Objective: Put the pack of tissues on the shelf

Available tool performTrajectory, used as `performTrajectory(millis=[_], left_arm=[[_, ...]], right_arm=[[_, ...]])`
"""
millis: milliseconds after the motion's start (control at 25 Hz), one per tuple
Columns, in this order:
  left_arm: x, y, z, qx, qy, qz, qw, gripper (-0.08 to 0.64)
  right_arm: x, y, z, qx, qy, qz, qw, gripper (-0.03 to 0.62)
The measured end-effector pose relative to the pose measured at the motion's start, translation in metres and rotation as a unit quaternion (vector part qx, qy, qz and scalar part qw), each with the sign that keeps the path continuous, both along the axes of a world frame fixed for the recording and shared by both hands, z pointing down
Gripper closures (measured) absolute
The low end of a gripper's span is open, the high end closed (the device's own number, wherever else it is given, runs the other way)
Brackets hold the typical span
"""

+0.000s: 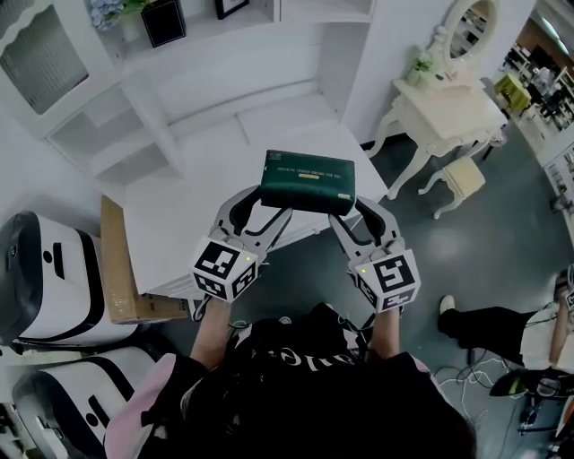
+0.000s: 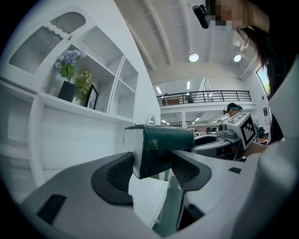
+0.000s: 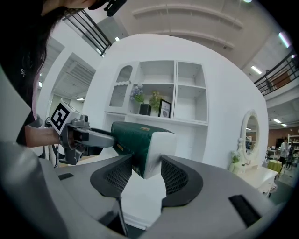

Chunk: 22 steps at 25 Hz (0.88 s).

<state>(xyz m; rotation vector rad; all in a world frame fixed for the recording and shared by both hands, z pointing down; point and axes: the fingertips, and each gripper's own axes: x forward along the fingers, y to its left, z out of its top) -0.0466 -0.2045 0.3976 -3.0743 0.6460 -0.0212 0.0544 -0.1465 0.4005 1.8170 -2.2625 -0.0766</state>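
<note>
The pack of tissues (image 1: pixel 308 182) has a dark green wrap, smooth with a faint sheen, probably soft plastic film. The left gripper (image 2: pixel 152 165) and right gripper (image 3: pixel 145 168) are matt grey plastic, with black, rough, mesh-patterned pads (image 3: pixel 175 179). The worktop (image 1: pixel 206 215) and shelf (image 1: pixel 224 99) look smooth and white-painted. The box (image 1: pixel 117 269) is dull brown cardboard.

A white shelf unit (image 1: pixel 179 99) fills the head view from 10 to 12 o'clock; a cream dressing table (image 1: pixel 448 112) with an oval mirror (image 1: pixel 473 27) stands at 2 o'clock on the dark grey floor (image 1: pixel 484 260), round ceiling lights (image 2: pixel 194 57) overhead
</note>
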Motion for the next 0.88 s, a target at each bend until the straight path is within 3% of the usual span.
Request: performTrajectory(millis=[240,480,640,880], left_arm=[[0.026,-0.022,0.001,0.005,-0.002,-0.013,0.9999,0.293],[0.060,-0.070,-0.007,0.008,0.002,-0.050,0.9987,0.295],[0.095,-0.103,-0.012,-0.002,0.010,-0.078,0.9969,0.295],[0.148,-0.146,-0.035,0.021,0.012,-0.098,0.9949,0.296]], right_arm=[[0.028,-0.025,0.003,0.002,0.001,-0.012,1.000,0.374],[0.066,-0.081,-0.005,0.003,0.004,-0.051,0.999,0.374],[0.104,-0.120,-0.014,0.000,0.009,-0.078,0.997,0.374],[0.158,-0.168,-0.035,0.020,0.016,-0.100,0.995,0.374]])
